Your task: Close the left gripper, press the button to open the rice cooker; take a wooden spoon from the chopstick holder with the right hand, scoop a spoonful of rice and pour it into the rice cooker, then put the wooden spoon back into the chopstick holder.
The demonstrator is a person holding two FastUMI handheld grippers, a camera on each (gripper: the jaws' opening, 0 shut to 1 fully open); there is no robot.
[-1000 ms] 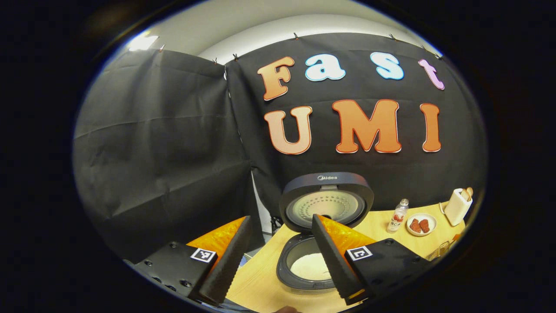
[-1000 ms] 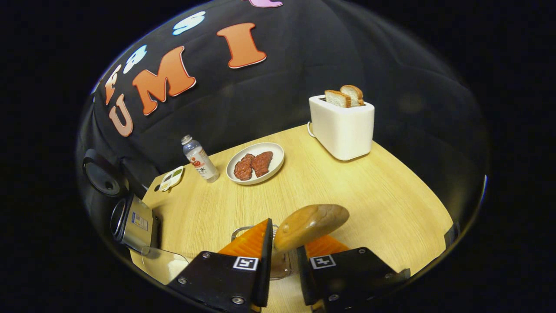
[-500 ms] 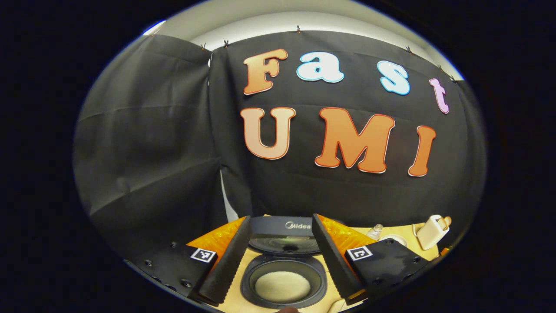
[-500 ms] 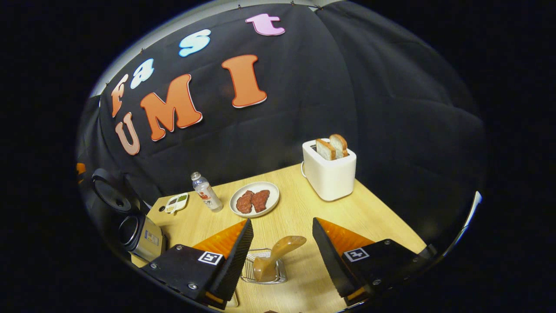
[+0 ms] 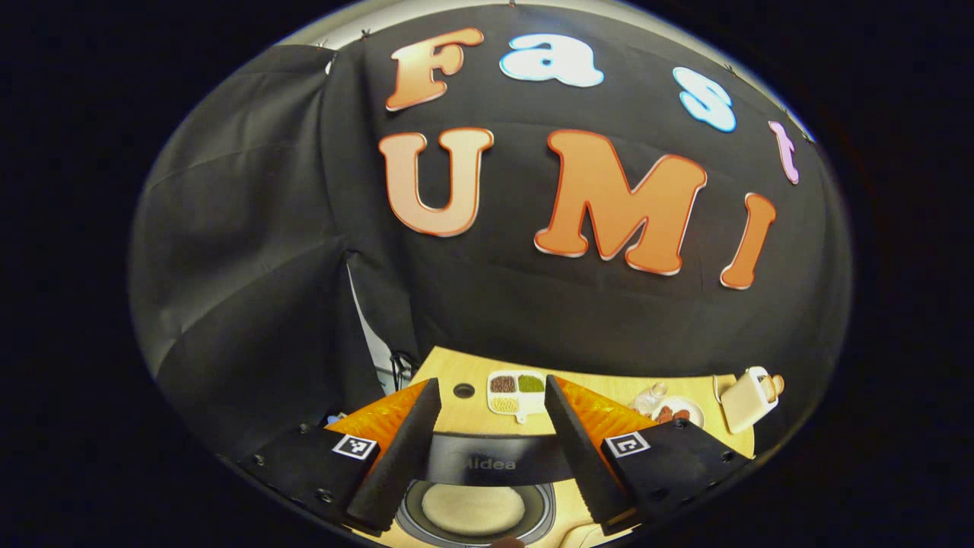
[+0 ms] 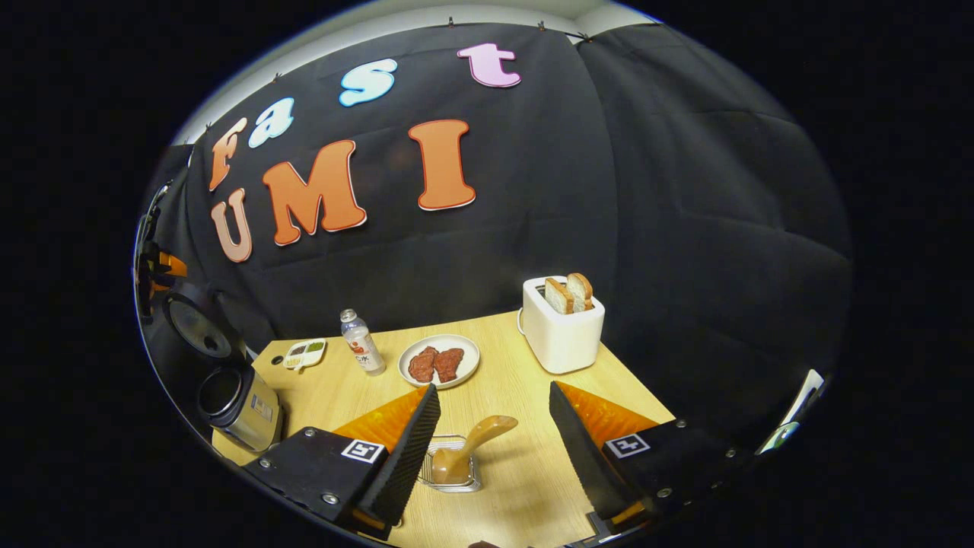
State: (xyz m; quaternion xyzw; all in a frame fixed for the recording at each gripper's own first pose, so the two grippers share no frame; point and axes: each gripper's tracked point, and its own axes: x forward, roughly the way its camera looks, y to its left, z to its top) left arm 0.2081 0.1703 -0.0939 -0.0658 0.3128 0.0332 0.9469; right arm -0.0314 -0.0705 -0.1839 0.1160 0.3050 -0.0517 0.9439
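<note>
Backed off from the spoon since a second ago: right gripper now spread wide and empty, well clear of the handle it was gripping. Spoon back in the wire holder, bowl end up and leaning to the right, standing on the table between the parted fingers in the right gripper view. Beyond it, a plate with two reddish pieces, a bottle just left of the plate, a small divided dish further left. Toaster at the far right of the table with two slices poking up. Rice cooker at the left edge of that view, lid up and tilted back.

Over to the left gripper view: has swung in above the cooker compared with a second ago, looking down on it. Left gripper released too, fingers apart, holding nothing. Lid edge spanning the gap between the fingers, a pale mound of rice in the pot just below it. Divided dish on the table past the lid, with bottle, plate and toaster off to the right.
</note>
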